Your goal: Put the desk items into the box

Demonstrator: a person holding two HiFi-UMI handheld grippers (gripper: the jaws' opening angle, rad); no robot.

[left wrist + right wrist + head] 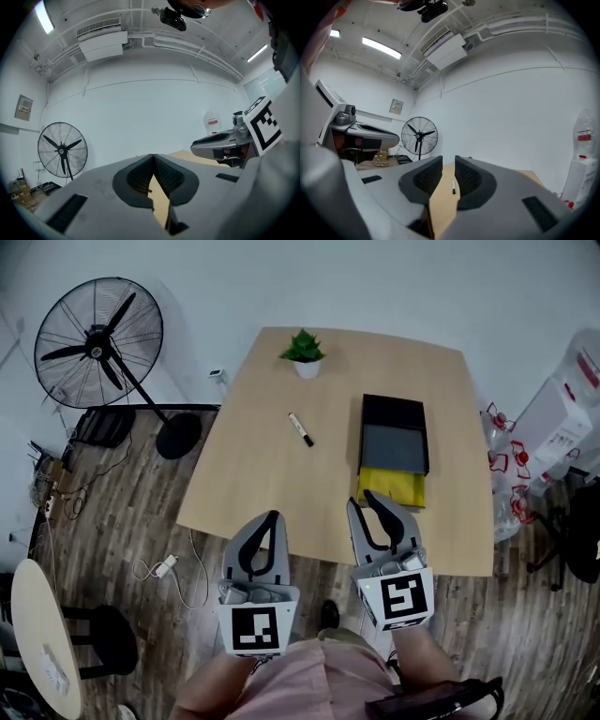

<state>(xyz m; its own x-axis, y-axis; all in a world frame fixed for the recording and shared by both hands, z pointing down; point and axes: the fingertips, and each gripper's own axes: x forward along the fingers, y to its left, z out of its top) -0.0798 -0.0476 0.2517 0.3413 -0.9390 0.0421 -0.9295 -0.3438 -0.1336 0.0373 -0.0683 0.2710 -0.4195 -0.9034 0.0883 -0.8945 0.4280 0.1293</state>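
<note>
Nothing held yet: left gripper (273,516) pinched closed, right gripper (367,495) slightly apart and empty, marker (300,428) lying mid-table left of the box (394,448), so I'd widen right, square the jaws across the barrel, grab mid-length.

office | desk (253,456) | standing fan (98,343) | water dispenser (562,423) | ceiling strip lights (382,48)

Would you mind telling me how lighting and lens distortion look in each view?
Head view: soft, even light, table sharp, corners dimmer. Left gripper view: heavy fisheye with a black rim, ceiling lamp blown out. Right gripper view: same fisheye and rim, marker in focus.
</note>
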